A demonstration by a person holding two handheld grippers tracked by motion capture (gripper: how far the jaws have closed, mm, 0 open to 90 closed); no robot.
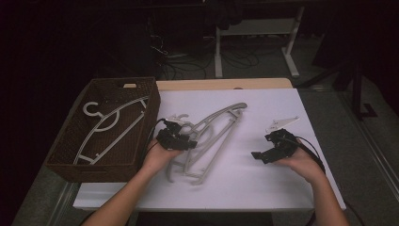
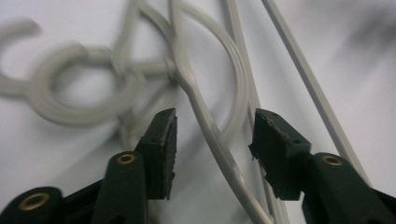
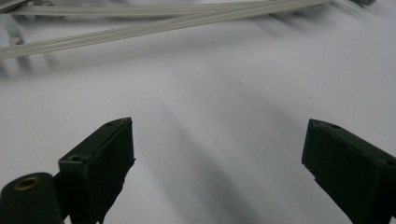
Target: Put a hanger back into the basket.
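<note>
**High view: my left gripper over the loose hangers, jaws parted**

High view shows my left gripper (image 1: 184,139) at the hook end of the grey hangers (image 1: 214,136) that lie overlapped on the white table (image 1: 263,183); their hooks point toward the wicker basket (image 1: 70,165) just to the left, their long arms run up and to the right; another hanger (image 1: 110,129) lies inside that basket, white against the dark weave.

Left gripper view: my jaws stand partly spread with one curved hanger arm (image 2: 212,135) passing between them; neither pad presses on it, a gap shows on each side, so I am pinching nothing; the hooks (image 2: 70,93) sit blurred just beyond the left jaw, tangled together near the necks.

Right gripper view: my right gripper (image 3: 219,158) is spread wide over bare tabletop, nothing between its jaws; two thin hanger bars (image 3: 140,28) cross the top of that view, well apart from the pads; in the high view this gripper (image 1: 266,151) rests in my right hand, to the right of the hangers and clear of them.
</note>
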